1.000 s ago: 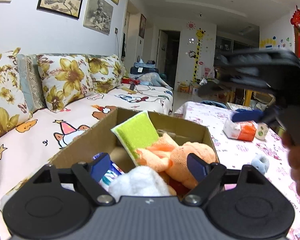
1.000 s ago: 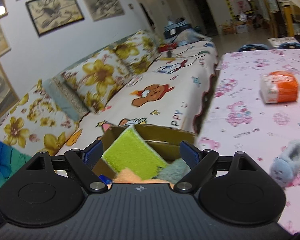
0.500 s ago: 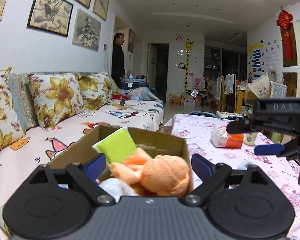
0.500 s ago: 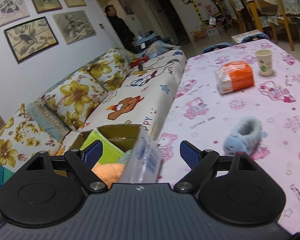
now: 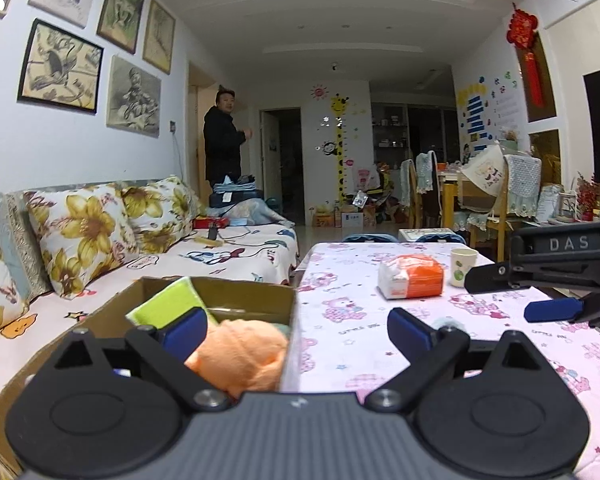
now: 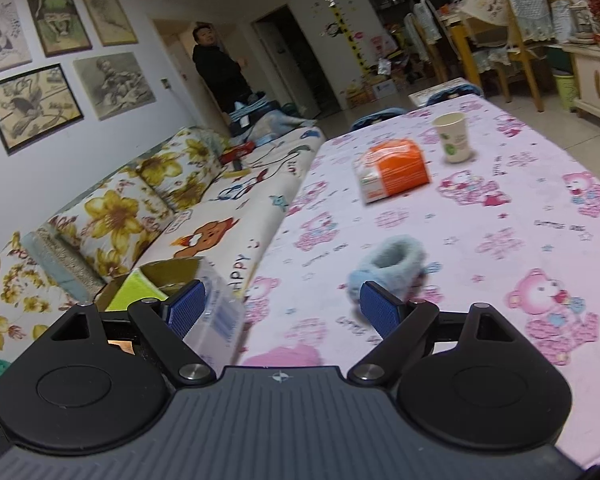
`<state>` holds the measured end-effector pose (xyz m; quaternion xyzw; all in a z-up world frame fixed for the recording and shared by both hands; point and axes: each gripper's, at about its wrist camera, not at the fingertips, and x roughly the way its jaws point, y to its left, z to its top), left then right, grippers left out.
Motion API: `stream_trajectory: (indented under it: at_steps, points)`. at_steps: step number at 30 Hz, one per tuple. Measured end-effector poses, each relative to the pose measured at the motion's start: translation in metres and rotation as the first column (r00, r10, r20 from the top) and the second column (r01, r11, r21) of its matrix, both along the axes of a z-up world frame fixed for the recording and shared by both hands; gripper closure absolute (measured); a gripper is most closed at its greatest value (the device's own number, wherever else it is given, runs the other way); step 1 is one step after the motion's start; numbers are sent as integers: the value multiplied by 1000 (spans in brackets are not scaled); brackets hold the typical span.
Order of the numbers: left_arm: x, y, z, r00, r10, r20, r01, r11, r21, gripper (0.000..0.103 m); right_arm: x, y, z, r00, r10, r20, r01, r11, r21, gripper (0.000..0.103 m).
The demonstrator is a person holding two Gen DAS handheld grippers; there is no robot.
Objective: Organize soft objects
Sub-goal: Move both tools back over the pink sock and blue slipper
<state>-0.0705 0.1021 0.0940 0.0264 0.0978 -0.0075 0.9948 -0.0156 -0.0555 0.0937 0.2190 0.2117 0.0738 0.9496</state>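
A cardboard box (image 5: 236, 294) stands at the table's left edge and holds an orange plush toy (image 5: 240, 354) and a green sponge (image 5: 168, 308). The box (image 6: 172, 270) and the sponge (image 6: 134, 294) also show in the right wrist view. A light blue fuzzy slipper (image 6: 388, 264) lies on the pink tablecloth, just ahead of my right gripper (image 6: 282, 308), which is open and empty. My left gripper (image 5: 294, 330) is open and empty, low over the box's right edge. The right gripper (image 5: 540, 292) also shows at the right of the left wrist view.
An orange and white tissue pack (image 6: 394, 170) and a paper cup (image 6: 454, 138) stand farther back on the table (image 6: 520, 216). A sofa with flowered cushions (image 5: 80, 232) runs along the left. A man (image 5: 224, 144) stands at the far doorway. Dining chairs stand at the back right.
Both grippers have swung right, away from the box and toward the table. The right gripper now faces the blue slipper. The left view has risen and levelled out.
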Motion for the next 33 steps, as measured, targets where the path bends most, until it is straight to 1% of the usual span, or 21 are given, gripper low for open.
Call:
stream_trajectory:
  at_steps: [8, 10, 15, 17, 20, 24, 28, 33]
  points:
    - [-5, -25, -9, 999, -37, -9, 38, 998, 50, 6, -10, -19, -8, 998, -60, 17, 60, 998, -3, 0]
    - [-6, -33, -13, 998, -59, -22, 60, 996, 59, 6, -11, -20, -10, 997, -70, 16, 70, 998, -5, 0]
    - [-4, -56, -25, 991, -113, -67, 121, 986, 117, 6, -7, -23, -17, 997, -72, -3, 72, 997, -4, 0]
    - [-1, -62, -30, 988, -123, -91, 133, 984, 121, 6, -4, -26, -22, 998, -64, -22, 64, 998, 0, 0]
    - [7, -66, -37, 983, -125, -136, 139, 986, 96, 6, 2, -29, -28, 998, -49, -47, 49, 999, -8, 0]
    - [21, -72, -45, 980, -101, -172, 120, 987, 104, 6, 5, -39, -35, 997, -45, -64, 44, 999, -16, 0]
    - [34, -78, -53, 975, -85, -206, 114, 985, 131, 7, 11, -45, -39, 996, -45, -74, 43, 999, -23, 0]
    - [47, -83, -59, 973, -68, -220, 110, 976, 186, 8, 23, -40, -43, 996, -12, -88, 8, 999, -40, 0]
